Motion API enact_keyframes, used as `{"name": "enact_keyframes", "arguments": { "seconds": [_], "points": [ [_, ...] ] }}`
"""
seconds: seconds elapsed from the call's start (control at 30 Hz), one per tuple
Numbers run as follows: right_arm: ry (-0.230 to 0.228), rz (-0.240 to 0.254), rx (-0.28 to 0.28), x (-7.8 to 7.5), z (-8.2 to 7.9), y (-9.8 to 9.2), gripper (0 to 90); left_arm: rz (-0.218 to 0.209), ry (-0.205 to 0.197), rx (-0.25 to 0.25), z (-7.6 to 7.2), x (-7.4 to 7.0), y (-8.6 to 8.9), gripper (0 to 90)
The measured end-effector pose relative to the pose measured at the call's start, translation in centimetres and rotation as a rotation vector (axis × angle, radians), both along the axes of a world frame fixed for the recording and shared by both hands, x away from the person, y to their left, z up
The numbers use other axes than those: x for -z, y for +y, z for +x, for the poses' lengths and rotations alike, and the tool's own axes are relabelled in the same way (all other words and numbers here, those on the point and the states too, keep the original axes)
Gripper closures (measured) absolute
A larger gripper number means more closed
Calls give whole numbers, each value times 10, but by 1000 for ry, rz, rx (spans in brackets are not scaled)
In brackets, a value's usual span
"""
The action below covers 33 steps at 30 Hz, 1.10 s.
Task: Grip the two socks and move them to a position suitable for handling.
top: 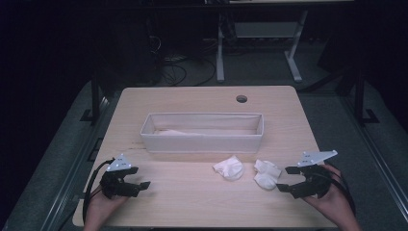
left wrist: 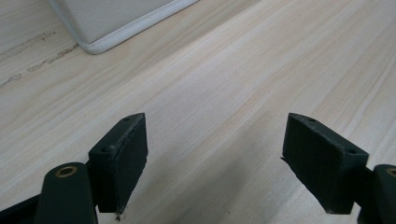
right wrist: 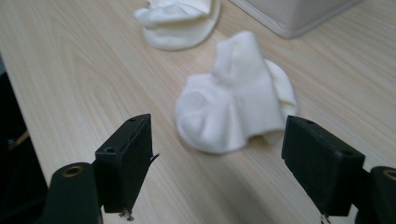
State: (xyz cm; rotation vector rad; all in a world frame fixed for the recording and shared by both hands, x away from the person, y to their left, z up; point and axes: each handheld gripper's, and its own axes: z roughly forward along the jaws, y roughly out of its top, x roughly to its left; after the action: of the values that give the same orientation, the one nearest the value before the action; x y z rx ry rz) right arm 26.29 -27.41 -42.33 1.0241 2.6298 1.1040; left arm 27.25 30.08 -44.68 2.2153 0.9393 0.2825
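Two white socks lie on the wooden table in front of a long white fabric bin [top: 202, 142]. One sock [top: 229, 168] is nearer the middle, the other sock [top: 267, 173] lies to its right. My right gripper [top: 287, 179] rests at the table's right front, open, its jaws pointing at the right-hand sock [right wrist: 236, 105], which lies just beyond them, untouched. The other sock [right wrist: 180, 21] is farther off. At the left front my left gripper [top: 143, 185] is open over bare wood [left wrist: 224, 102], with nothing between its jaws. A corner of the bin [left wrist: 116, 21] shows ahead of it.
The bin holds something pale at its left end [top: 168, 132]. A round cable hole [top: 241, 99] sits in the table's far right part. Desk legs and cables [top: 220, 57] stand on the dark floor behind the table.
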Motion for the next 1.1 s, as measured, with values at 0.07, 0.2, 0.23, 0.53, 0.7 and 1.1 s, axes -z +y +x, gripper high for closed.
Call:
{"name": "enact_keyframes", "arguments": {
  "seconds": [0.07, 0.2, 0.23, 0.53, 0.7, 1.1],
  "points": [
    [3, -5, -23, -4, 1, 6, 275, 0, 0, 1, 0, 0, 0, 222],
    [1, -38, -82, -17, 5, 23, 295, -5, -4, 4, -1, -1, -1, 223],
    [3, -42, -91, -19, 6, 26, 306, -5, -4, 4, -1, -1, -1, 224],
    [11, -70, -191, -39, 14, 51, 353, -14, -8, 10, -1, -2, 0, 227],
    [26, -92, -230, -41, 20, 64, 375, -17, -8, 11, -1, -2, -1, 227],
    [34, -140, -310, -41, 35, 94, 378, -30, -8, 11, -1, -4, -2, 227]
  ]
}}
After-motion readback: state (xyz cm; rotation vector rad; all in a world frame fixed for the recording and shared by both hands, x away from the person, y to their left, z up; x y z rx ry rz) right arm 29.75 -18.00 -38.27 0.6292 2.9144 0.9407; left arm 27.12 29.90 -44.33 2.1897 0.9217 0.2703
